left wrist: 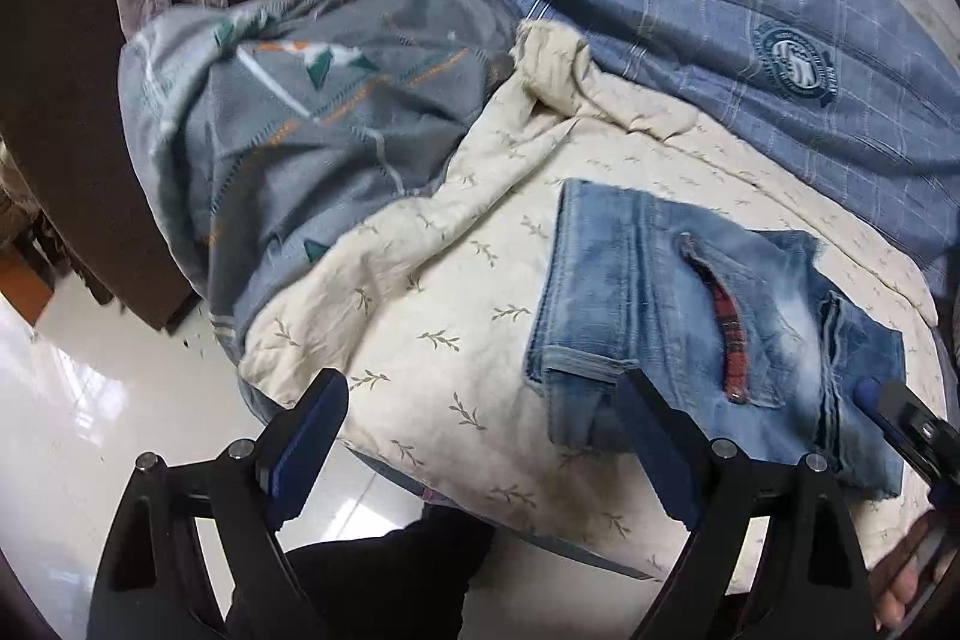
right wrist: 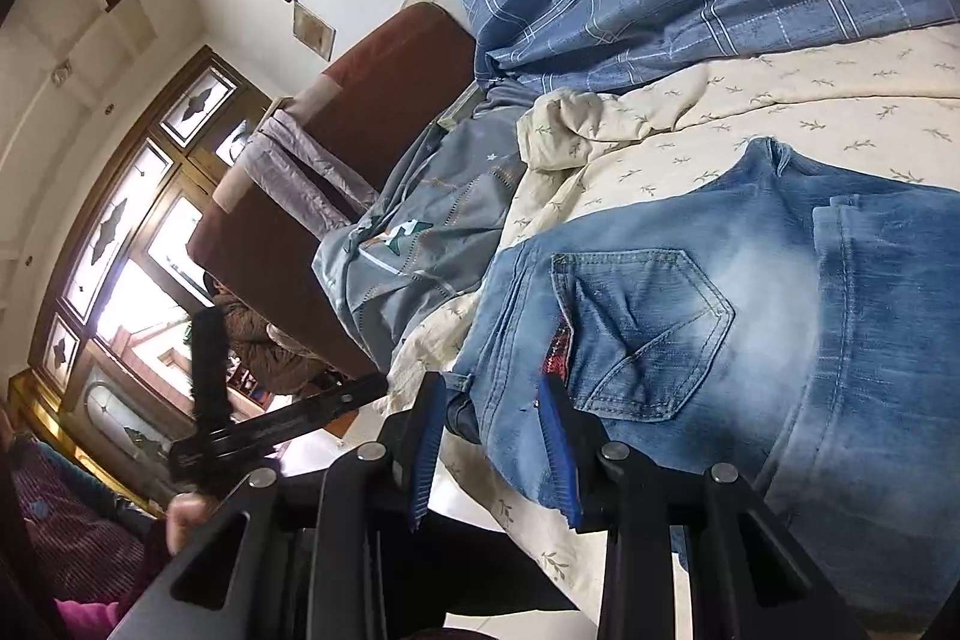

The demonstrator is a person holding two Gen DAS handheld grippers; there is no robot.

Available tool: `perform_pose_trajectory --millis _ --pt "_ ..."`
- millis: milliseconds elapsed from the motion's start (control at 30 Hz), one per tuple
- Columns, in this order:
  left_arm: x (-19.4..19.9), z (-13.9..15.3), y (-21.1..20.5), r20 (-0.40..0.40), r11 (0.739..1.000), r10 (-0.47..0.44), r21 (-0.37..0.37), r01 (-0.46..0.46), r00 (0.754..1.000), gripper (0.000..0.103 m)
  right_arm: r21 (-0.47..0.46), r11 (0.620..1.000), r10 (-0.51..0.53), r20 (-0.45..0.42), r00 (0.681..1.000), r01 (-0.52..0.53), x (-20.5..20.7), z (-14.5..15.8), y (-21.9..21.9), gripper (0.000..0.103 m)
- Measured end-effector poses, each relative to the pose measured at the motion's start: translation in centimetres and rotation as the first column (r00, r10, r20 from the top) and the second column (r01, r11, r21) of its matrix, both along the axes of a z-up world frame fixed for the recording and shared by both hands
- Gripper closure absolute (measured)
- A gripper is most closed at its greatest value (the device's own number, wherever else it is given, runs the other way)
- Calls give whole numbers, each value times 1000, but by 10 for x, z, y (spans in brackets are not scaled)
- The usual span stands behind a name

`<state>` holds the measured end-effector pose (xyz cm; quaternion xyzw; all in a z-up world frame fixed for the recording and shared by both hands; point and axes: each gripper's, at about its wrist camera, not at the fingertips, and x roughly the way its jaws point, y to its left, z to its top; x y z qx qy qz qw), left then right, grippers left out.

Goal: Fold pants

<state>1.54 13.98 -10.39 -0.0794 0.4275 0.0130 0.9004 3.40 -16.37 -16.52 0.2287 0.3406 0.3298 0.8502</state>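
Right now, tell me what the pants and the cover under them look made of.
Pants: faded blue denim, seemingly cotton; heavy topstitched seams, a stitched back pocket and whitened wear patches show it. Matte finish.
Cover: cream woven cloth, probably cotton, printed with small leaf sprigs; its soft creases and puffiness suggest light quilting.

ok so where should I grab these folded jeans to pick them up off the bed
Grip the folded jeans at the near edge hanging toward you, coming in low from the bed's front. The layers are stacked there, so the left gripper, now open, could pinch them all together.
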Motion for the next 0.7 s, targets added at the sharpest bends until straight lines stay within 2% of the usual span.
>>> perform_pose_trajectory --millis 167,333,500,567,700 --pt "-22 29 -10 57 998 -42 52 39 997 12 -13 999 -41 40 998 41 -5 3 -7 68" --pt "-20 48 -15 101 997 -56 56 50 993 8 -55 993 -103 14 995 104 -7 -4 -19 68" --pt "-7 34 -31 85 992 -115 59 111 990 8 -146 980 -135 37 990 139 -20 -7 -32 68" --pt "-4 25 -36 78 987 -151 73 145 986 8 -147 975 -163 29 986 165 -21 -11 -42 68" --pt "-1 10 -32 83 985 -157 86 150 984 8 -153 961 -231 19 973 231 -22 -15 -59 68"
